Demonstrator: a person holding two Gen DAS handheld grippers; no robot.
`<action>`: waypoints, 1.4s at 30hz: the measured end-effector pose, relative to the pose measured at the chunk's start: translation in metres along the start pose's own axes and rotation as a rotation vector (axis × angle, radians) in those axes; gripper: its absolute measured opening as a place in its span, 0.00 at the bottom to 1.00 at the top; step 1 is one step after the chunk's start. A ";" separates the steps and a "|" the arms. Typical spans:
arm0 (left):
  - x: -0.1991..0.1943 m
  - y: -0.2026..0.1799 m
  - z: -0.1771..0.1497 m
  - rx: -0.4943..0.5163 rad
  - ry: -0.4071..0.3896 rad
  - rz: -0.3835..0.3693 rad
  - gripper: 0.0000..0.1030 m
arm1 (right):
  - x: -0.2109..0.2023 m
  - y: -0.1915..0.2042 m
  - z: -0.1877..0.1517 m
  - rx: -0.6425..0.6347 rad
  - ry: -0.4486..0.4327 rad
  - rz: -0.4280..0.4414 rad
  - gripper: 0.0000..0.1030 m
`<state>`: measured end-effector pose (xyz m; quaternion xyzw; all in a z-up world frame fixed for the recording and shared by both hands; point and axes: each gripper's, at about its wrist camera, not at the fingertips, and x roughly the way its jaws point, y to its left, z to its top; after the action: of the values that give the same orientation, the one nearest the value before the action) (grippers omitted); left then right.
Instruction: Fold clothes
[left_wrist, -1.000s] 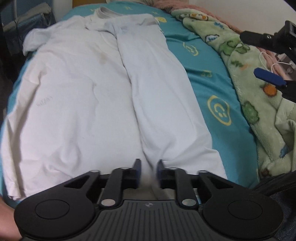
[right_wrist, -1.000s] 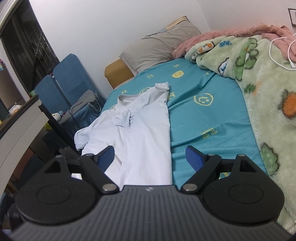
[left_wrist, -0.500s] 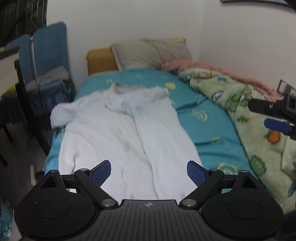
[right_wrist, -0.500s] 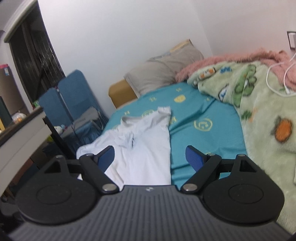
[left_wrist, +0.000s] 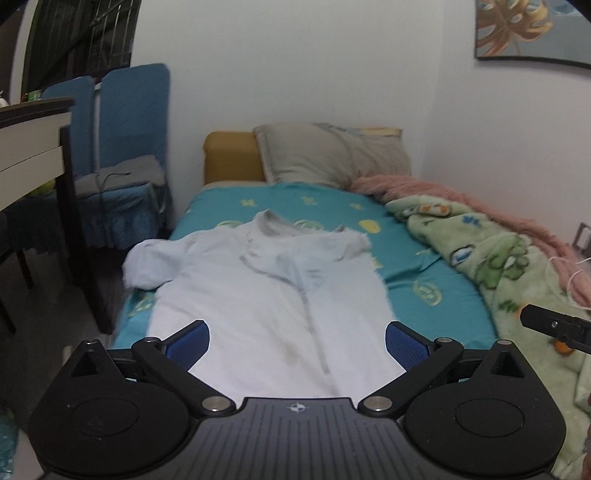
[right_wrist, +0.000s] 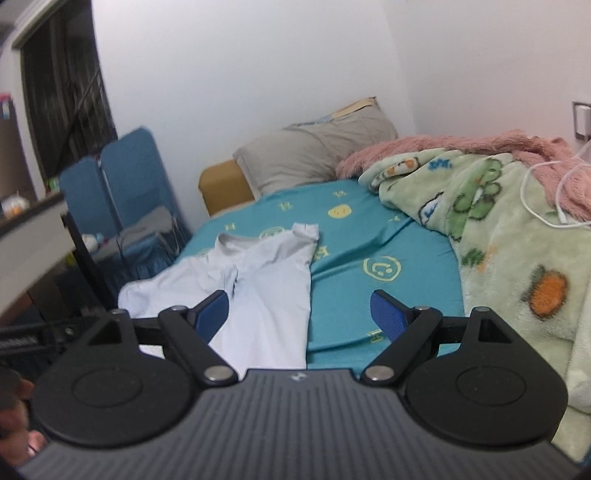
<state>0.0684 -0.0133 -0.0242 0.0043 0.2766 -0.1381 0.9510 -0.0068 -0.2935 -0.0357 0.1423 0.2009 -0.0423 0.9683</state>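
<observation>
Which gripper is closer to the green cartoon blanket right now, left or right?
Right. The right gripper hangs over the teal sheet beside the green blanket. The left gripper hangs over the white shirt's hem, farther from it.

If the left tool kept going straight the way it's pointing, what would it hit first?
Probably the white shirt spread on the bed: it fills the gap between the open left tool's fingers. Depth is unclear, so it might pass over toward the pillow.
</observation>
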 end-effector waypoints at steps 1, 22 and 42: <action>-0.001 0.009 0.000 -0.003 0.004 0.021 1.00 | 0.010 0.008 0.003 -0.019 0.020 0.012 0.83; 0.014 0.199 -0.005 -0.442 0.073 0.270 0.99 | 0.333 0.350 -0.039 -0.588 0.307 0.368 0.82; 0.041 0.182 -0.014 -0.399 0.081 0.363 0.96 | 0.341 0.347 -0.009 -0.565 0.080 0.199 0.07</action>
<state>0.1420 0.1522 -0.0704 -0.1279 0.3309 0.0921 0.9304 0.3507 0.0329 -0.0909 -0.1121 0.2276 0.1162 0.9603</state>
